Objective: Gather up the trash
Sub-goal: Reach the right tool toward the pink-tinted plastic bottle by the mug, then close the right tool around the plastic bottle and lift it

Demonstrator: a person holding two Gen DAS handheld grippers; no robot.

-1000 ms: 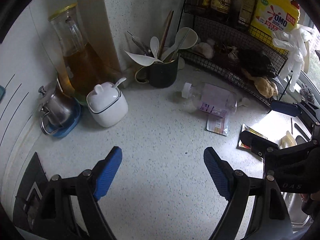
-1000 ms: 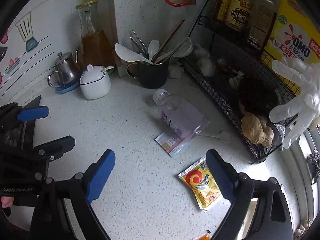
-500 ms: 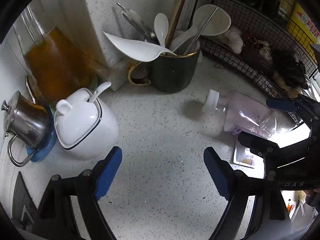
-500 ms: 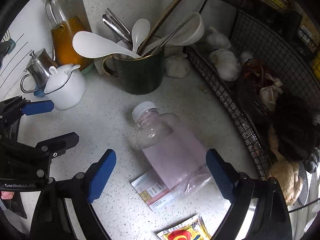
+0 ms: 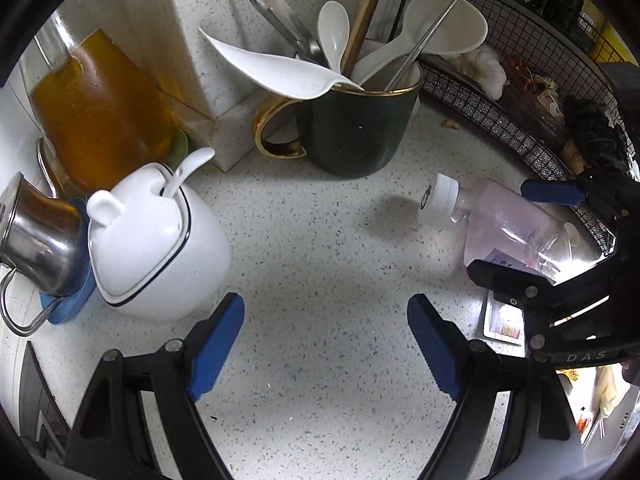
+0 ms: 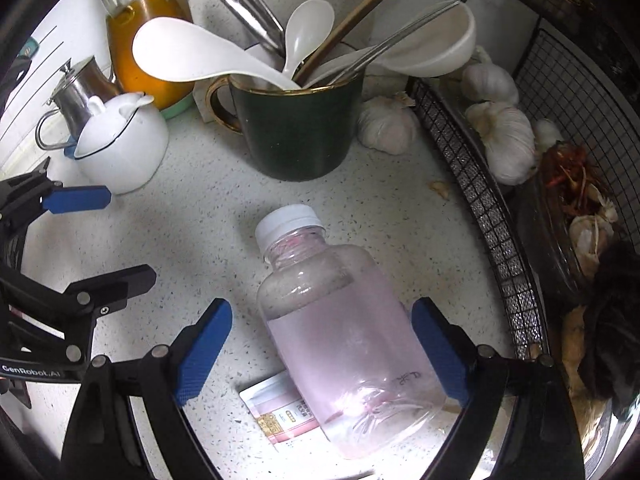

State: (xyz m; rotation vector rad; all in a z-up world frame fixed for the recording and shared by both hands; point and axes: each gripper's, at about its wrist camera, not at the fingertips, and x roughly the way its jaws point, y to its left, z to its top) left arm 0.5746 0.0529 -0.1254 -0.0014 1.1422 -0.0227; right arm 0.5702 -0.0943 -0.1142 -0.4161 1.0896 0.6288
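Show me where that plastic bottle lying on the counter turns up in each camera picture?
Left wrist view: plastic bottle at the right edge, cap pointing left.
Right wrist view: plastic bottle lower centre, between the open blue fingers.
Shared landmark: the dark green mug of utensils.

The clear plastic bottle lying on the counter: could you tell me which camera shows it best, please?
The right wrist view: the plastic bottle lies whole and central between that gripper's open fingers, white cap pointing away. The left wrist view shows it only at the right edge, small, its lower end hidden behind the right gripper.
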